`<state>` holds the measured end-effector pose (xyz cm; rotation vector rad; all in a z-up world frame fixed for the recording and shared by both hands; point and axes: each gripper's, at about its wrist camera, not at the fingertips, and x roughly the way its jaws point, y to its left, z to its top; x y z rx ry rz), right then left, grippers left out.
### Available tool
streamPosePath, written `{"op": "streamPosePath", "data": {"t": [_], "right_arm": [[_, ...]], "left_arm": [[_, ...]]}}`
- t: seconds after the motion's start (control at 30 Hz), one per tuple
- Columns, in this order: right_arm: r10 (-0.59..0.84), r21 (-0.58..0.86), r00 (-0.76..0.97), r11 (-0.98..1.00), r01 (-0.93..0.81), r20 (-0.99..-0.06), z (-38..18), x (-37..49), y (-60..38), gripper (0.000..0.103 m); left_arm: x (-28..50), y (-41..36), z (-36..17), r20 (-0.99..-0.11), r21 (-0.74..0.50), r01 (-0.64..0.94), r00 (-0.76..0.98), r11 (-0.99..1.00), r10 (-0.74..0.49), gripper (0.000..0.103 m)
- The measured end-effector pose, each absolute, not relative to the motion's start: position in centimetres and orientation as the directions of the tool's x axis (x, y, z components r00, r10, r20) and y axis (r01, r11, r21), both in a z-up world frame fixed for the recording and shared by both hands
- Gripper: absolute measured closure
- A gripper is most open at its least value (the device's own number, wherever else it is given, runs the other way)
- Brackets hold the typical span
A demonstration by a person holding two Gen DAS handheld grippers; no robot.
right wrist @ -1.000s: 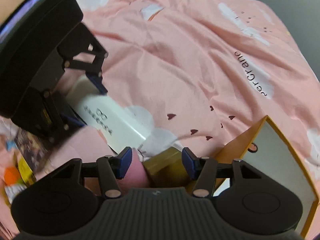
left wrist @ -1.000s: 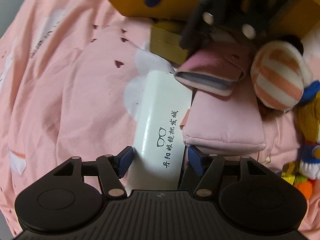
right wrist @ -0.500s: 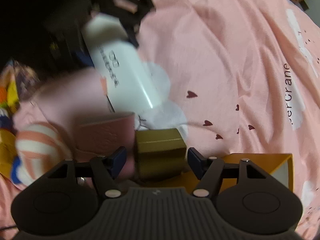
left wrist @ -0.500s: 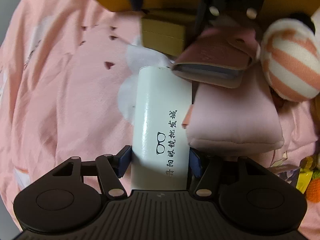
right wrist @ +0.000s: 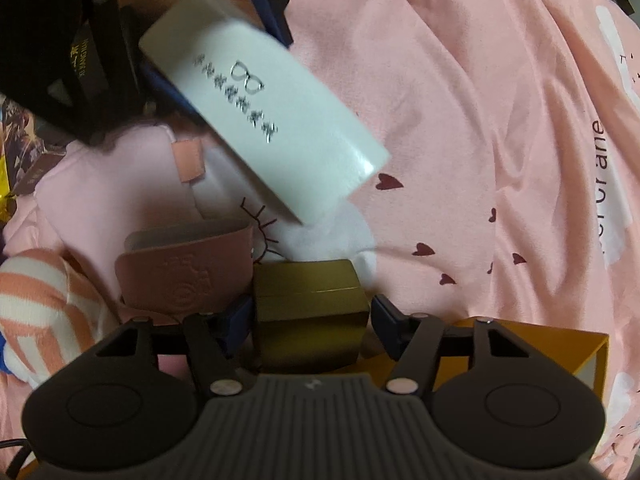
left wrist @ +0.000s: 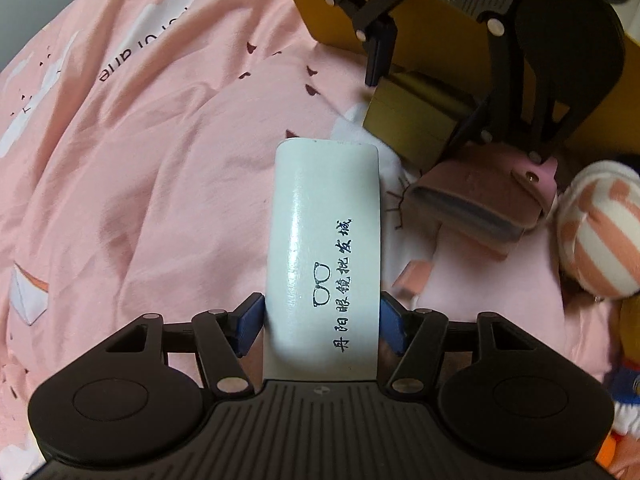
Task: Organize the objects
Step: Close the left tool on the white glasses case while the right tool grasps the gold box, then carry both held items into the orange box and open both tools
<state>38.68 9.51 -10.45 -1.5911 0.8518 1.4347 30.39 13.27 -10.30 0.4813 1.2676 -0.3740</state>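
My left gripper [left wrist: 320,330] is shut on a white glasses case [left wrist: 326,248] with black lettering and holds it lifted above the pink sheet; the case also shows in the right wrist view [right wrist: 260,120]. My right gripper [right wrist: 310,322] is open, its fingers on either side of a small gold box [right wrist: 310,304], with a gap at the right finger. The gold box [left wrist: 416,120] lies against a yellow box [left wrist: 460,36]. A pink card holder [right wrist: 188,276] lies beside it.
A pink pouch [right wrist: 120,192], a striped plush toy [left wrist: 596,236] and colourful packets [right wrist: 12,152] lie on the pink bed sheet [left wrist: 140,160]. The yellow box's open flap [right wrist: 532,352] sits under my right gripper.
My left gripper has closed on the white case and lifted it off the sheet. My right gripper has moved in so the gold box sits between its fingers.
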Motion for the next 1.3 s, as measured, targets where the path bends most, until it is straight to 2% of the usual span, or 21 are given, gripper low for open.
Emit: {"op": "streamPosePath", "data": {"t": [0.2, 0.33, 0.37, 0.5, 0.57, 0.63, 0.8, 1.03, 1.3], "right_arm": [[0.076, -0.135, 0.114, -0.413, -0.901, -0.991, -10.1, 39.1, 9.0, 0.041], [0.125, -0.143, 0.102, -0.384, -0.912, -0.987, -9.1, 39.5, 8.5, 0.041], [0.135, -0.144, 0.100, -0.371, -0.917, -0.986, -8.8, 39.6, 8.5, 0.041], [0.185, -0.181, 0.125, -0.332, -0.926, -0.975, -7.5, 39.8, 8.7, 0.041], [0.223, -0.193, 0.127, -0.306, -0.932, -0.967, -6.5, 40.0, 8.7, 0.041], [0.266, -0.186, 0.114, -0.265, -0.946, -0.957, -5.1, 40.1, 8.8, 0.041], [0.381, -0.188, 0.114, -0.161, -0.969, -0.917, -1.0, 39.7, 8.5, 0.041], [0.487, -0.261, 0.199, -0.061, -0.964, -0.850, 5.3, 40.5, 3.5, 0.041], [0.464, -0.371, 0.347, 0.043, -0.928, -0.815, 7.5, 42.2, -3.7, 0.041]], "left_arm": [[31.1, 13.1, -10.0, -0.959, 0.121, 0.472, 0.282, 0.873, -0.020, 0.030], [31.5, 12.9, -9.2, -0.938, 0.099, 0.445, 0.341, 0.890, -0.066, 0.016], [31.8, 12.8, -9.2, -0.939, 0.087, 0.435, 0.337, 0.896, -0.073, 0.016], [32.7, 12.0, -10.4, -0.951, 0.126, 0.434, 0.309, 0.892, -0.016, 0.018], [32.8, 11.7, -10.8, -0.954, 0.130, 0.431, 0.300, 0.893, -0.005, 0.028], [32.9, 11.5, -11.0, -0.953, 0.125, 0.419, 0.303, 0.899, -0.009, 0.032], [32.6, 11.0, -9.9, -0.934, 0.181, 0.395, 0.355, 0.901, 0.032, 0.033], [30.8, 9.4, -4.5, -0.890, 0.288, 0.387, 0.445, 0.876, 0.095, 0.033], [30.9, 3.6, 3.1, -0.809, 0.415, 0.444, 0.579, 0.795, 0.099, 0.033]]}}
